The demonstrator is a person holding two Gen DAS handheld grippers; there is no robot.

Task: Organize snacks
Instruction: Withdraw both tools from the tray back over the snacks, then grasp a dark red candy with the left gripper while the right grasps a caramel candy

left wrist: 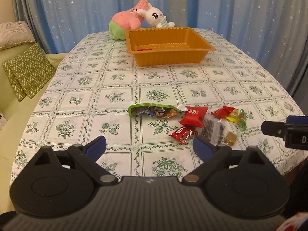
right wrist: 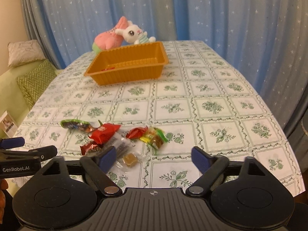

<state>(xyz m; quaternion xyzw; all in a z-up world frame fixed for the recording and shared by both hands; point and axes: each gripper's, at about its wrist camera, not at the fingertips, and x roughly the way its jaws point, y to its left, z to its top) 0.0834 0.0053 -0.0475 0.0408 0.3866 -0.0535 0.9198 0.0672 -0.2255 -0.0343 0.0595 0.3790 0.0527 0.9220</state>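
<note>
Several wrapped snacks lie in a loose pile on the tablecloth: a long green-edged packet [left wrist: 152,111] [right wrist: 76,124], a red pillow pack [left wrist: 193,116] [right wrist: 105,132], a small red packet [left wrist: 182,134], a clear dark-printed wrapper [left wrist: 212,129], a brown caramel cube [left wrist: 230,139] [right wrist: 130,159] and a yellow-green candy [left wrist: 237,117] [right wrist: 155,137]. An orange tray [left wrist: 173,57] [right wrist: 125,77] stands further back with a small red item inside. My left gripper [left wrist: 149,146] is open and empty, just short of the pile. My right gripper [right wrist: 154,156] is open and empty, right of the pile.
Pink and white plush toys [left wrist: 138,17] [right wrist: 123,34] lie behind the tray at the table's far edge. A sofa with green zigzag cushions [left wrist: 27,71] is on the left. Blue starred curtains [right wrist: 211,9] hang behind. The right gripper's body [left wrist: 288,130] shows at the left view's right edge.
</note>
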